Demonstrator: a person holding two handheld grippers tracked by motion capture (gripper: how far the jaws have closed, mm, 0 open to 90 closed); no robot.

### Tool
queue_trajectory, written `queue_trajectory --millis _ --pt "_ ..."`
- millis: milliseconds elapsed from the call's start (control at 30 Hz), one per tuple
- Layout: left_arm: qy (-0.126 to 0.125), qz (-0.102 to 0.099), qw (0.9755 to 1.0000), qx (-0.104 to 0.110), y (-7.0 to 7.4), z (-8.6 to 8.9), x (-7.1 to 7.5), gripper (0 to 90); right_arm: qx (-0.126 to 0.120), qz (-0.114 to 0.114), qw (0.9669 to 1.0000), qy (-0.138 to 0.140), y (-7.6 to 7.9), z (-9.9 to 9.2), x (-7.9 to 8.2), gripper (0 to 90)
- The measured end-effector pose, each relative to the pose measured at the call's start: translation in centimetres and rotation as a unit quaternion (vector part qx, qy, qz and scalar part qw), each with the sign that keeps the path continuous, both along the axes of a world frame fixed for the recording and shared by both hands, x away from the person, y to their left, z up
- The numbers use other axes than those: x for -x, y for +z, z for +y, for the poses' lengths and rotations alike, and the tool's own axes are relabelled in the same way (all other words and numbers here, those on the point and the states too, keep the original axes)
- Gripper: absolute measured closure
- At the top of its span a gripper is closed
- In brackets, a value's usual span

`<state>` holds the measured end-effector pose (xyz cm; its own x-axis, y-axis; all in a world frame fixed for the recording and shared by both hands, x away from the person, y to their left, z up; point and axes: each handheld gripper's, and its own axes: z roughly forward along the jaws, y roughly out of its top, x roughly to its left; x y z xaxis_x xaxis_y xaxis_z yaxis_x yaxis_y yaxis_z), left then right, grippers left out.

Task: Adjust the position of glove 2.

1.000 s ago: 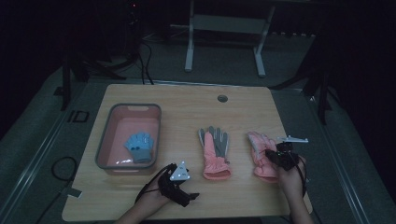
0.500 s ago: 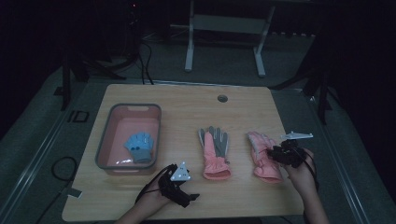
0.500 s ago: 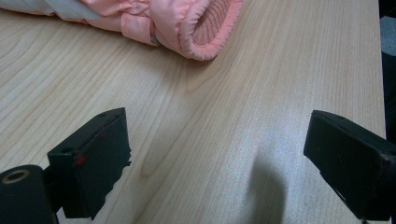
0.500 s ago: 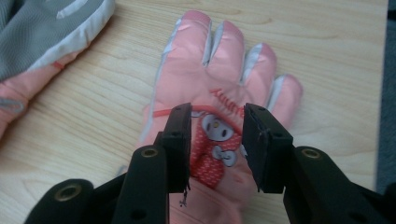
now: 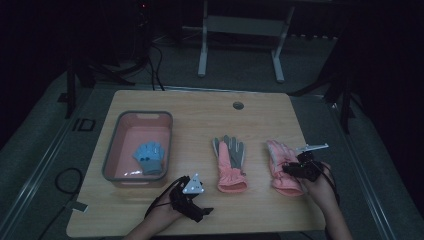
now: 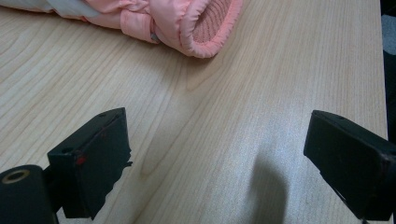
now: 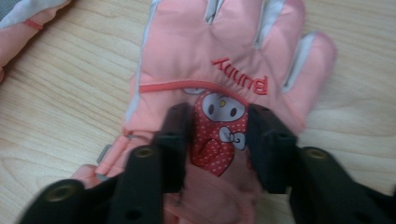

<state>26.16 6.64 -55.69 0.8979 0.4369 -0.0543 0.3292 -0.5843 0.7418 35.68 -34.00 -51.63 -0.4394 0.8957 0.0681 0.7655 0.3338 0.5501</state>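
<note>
My right gripper sits low over the right-hand pink glove, which lies flat on the table near its right edge. Its jaws have just been closing a little and straddle the cartoon patch; I think the pads aren't pressing the fabric, though the picture is blurred. My left gripper rests near the front edge, jaws wide apart over bare wood, the other pink glove beyond it.
</note>
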Motion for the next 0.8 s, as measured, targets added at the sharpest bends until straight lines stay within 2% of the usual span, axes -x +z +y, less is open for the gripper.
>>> queue_trajectory --millis 67,200,300,600,800 --pt "-0.001 0.0 1.0 0.0 0.0 0.0 0.0 7.3 0.002 -0.008 1.0 0.006 -0.3 0.4 0.2 76.0" --pt "-0.001 0.001 1.0 -0.001 0.0 0.0 0.0 7.3 0.03 -0.033 0.999 0.003 -0.5 1.4 0.7 85.4" --pt "-0.001 -0.001 1.0 0.0 0.0 -0.1 0.0 7.3 0.038 -0.052 0.9979 -0.005 -0.4 1.7 1.1 88.5" --pt "-0.001 -0.001 1.0 0.001 0.1 0.0 0.0 7.3 0.001 -0.079 0.9964 -0.029 2.3 1.4 1.8 89.5" --pt "0.0 -0.002 1.0 0.001 0.1 0.0 0.0 7.3 -0.017 -0.103 0.9944 -0.015 5.4 3.1 2.5 89.5"
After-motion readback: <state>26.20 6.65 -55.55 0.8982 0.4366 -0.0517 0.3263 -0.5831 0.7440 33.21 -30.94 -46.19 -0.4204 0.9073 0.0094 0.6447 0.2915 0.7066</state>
